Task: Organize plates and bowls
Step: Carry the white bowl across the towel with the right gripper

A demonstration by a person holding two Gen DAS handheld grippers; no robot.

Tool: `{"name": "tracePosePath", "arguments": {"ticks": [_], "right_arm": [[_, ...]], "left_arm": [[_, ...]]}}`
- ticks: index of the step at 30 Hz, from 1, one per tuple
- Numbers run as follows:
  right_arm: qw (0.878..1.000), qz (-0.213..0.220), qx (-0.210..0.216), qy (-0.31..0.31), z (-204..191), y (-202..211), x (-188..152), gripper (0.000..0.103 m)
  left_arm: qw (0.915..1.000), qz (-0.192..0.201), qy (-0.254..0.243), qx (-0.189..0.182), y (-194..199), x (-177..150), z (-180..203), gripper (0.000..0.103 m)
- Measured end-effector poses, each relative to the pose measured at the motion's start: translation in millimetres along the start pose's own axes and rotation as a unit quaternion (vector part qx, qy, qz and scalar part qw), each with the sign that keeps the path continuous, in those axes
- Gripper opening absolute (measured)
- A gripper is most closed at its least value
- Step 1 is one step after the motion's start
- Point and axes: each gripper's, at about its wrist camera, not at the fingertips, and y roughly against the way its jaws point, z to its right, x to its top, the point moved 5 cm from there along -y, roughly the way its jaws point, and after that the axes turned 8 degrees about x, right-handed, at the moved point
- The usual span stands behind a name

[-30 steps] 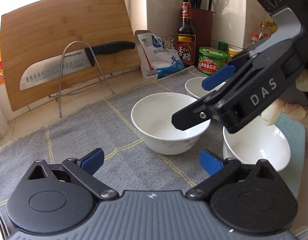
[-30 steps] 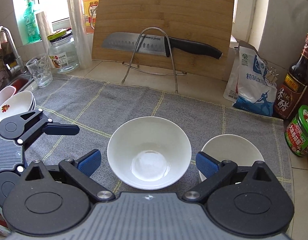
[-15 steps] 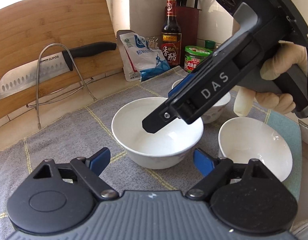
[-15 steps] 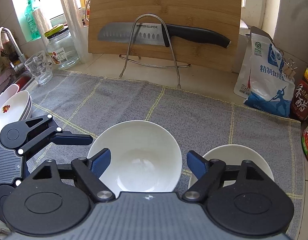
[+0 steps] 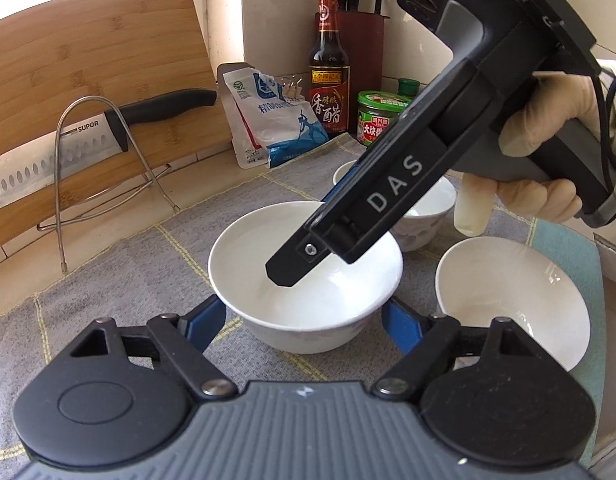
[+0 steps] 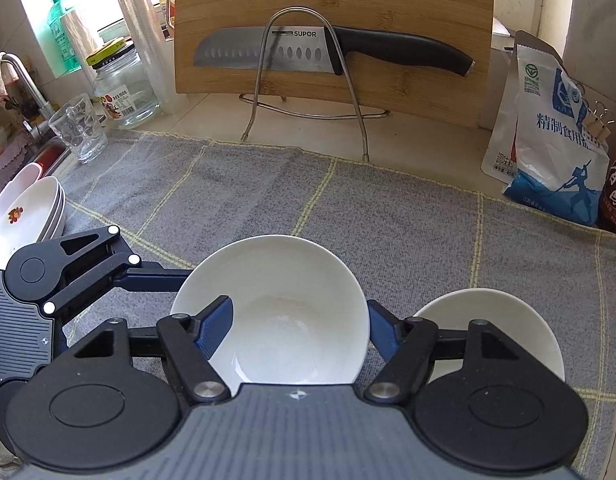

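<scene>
A white bowl (image 5: 304, 280) (image 6: 276, 312) stands on the grey cloth (image 6: 268, 192). My left gripper (image 5: 304, 305) has its blue pads (image 5: 206, 326) close beside the bowl's two sides, jaws closing; I see no firm press. My right gripper (image 6: 299, 307) comes down from the upper right with one finger (image 5: 292, 268) inside the bowl and the other outside its rim, jaws closing and still wide. A second white bowl (image 5: 512, 300) stands to the right, and a smaller patterned bowl (image 5: 428, 220) (image 6: 480, 308) sits behind. White plates (image 6: 24, 216) are stacked at the far left.
A bamboo cutting board (image 6: 332, 0) and a knife (image 6: 268, 54) on a wire rack stand at the back. A salt bag (image 6: 548, 136), a vinegar bottle (image 5: 328, 80) and a green-lidded jar (image 5: 376, 120) line the right. A glass (image 6: 80, 128) and a glass jar (image 6: 122, 88) stand near the sink.
Both grippers have come closer to the middle bowl and their jaws have narrowed. The right gripper has dipped lower, with one finger now inside the bowl.
</scene>
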Motion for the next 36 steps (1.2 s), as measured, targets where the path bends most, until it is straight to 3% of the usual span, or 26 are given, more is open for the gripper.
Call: {"name": "tracePosePath", "arguments": {"ticks": [16,36], "right_arm": [[1.0,0.009,0.021,-0.012,-15,12,5,0.077],[0.996,-0.024,0.078,0.036,-107,-1,-12,0.077]], "left_arm": [[0.9998,0.005,0.013,0.017,23,-1,-8,0.084],[0.9969,-0.008,0.051,0.06,107,-45,-31,0.085]]}}
